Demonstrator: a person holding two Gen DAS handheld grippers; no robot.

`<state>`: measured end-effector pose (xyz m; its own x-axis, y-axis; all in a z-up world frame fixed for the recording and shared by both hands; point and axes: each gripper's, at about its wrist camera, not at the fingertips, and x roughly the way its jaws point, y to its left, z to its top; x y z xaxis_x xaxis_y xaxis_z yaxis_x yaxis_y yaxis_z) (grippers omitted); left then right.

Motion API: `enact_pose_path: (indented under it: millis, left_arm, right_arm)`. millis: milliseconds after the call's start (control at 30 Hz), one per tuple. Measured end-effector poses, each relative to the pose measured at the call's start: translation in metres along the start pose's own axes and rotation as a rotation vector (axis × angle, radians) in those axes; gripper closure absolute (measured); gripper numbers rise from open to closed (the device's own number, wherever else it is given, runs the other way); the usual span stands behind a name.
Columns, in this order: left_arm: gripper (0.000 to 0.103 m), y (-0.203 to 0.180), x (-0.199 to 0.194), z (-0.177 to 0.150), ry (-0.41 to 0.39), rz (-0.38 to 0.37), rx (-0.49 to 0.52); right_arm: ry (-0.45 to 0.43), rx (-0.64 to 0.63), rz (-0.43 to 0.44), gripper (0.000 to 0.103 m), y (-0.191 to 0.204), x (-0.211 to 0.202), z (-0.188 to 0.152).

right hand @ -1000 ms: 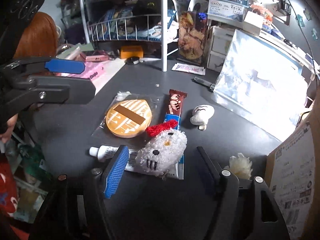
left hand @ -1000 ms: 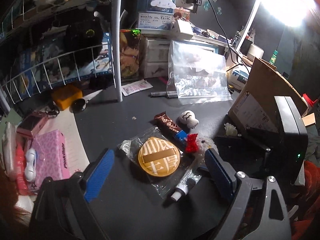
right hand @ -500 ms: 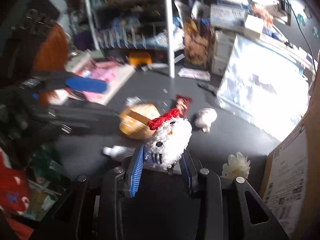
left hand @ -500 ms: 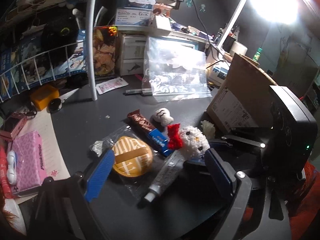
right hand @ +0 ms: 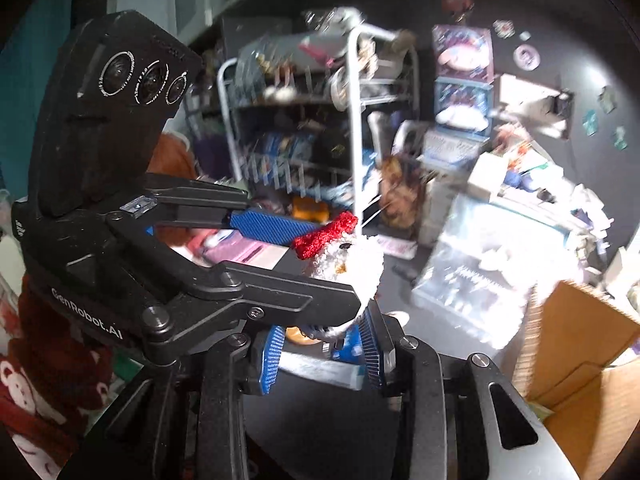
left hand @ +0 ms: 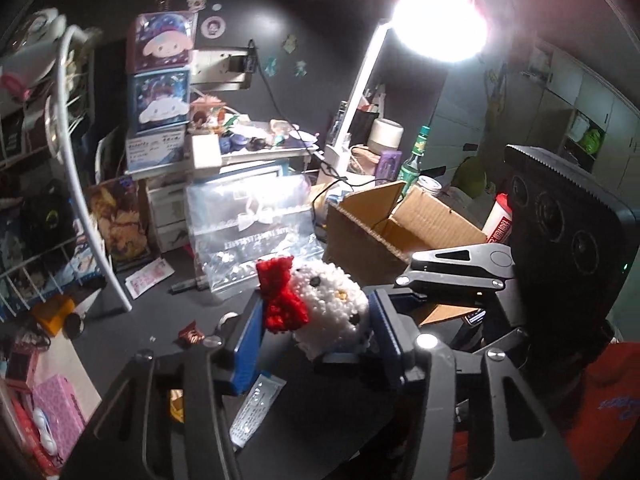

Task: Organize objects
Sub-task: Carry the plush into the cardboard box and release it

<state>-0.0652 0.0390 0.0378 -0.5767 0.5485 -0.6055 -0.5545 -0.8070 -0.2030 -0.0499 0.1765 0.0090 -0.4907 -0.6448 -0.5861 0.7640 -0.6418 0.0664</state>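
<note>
A white fluffy plush cat [left hand: 324, 304] with a red bow hangs above the dark desk. It sits between the blue pads of my left gripper [left hand: 316, 306], whose jaws are closing and touch it on both sides. In the right wrist view my right gripper [right hand: 322, 332] is shut on the underside of the plush cat [right hand: 360, 264]. There the left gripper [right hand: 338, 268] reaches in from the left, one blue pad against the bow. The right gripper [left hand: 404, 270] comes in from the right in the left wrist view. A white tube [left hand: 256, 408] lies on the desk below.
An open cardboard box [left hand: 400, 232] stands just right of the plush. A clear zip bag [left hand: 248, 232] leans behind it. The white wire rack [left hand: 80, 200] stands at the left, with a pink box [left hand: 56, 408] by the desk edge. A bright lamp [left hand: 436, 24] glares overhead.
The right gripper shut on the plush cat and lifted it off the desk. The left gripper left the packaged round item, rose, and closed around the raised plush. Both views now sit higher.
</note>
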Motion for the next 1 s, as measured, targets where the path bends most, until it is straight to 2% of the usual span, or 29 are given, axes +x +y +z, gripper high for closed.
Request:
enact_pose_path:
  millis: [233, 467, 600, 800, 1000]
  left_arm:
    - [0.056, -0.042, 0.041, 0.046, 0.048, -0.041, 0.091]
    - [0.058, -0.076, 0.1, 0.073, 0.146, -0.086, 0.144]
    - [0.06, -0.086, 0.115, 0.081, 0.173, -0.131, 0.139]
    - [0.061, -0.097, 0.118, 0.091, 0.173, -0.128, 0.156]
    - [0.061, -0.099, 0.139, 0.091, 0.21, -0.136, 0.148]
  right_arm:
    - [-0.013, 0.1, -0.078, 0.073, -0.054, -0.036, -0.004]
    - [0.058, 0.24, -0.114, 0.073, -0.112, -0.056, -0.021]
    - [0.066, 0.287, -0.095, 0.073, -0.128, -0.064, -0.028]
    - [0.048, 0.291, -0.112, 0.074, -0.133, -0.076, -0.029]
    - [0.077, 0.327, -0.124, 0.074, -0.148, -0.076, -0.037]
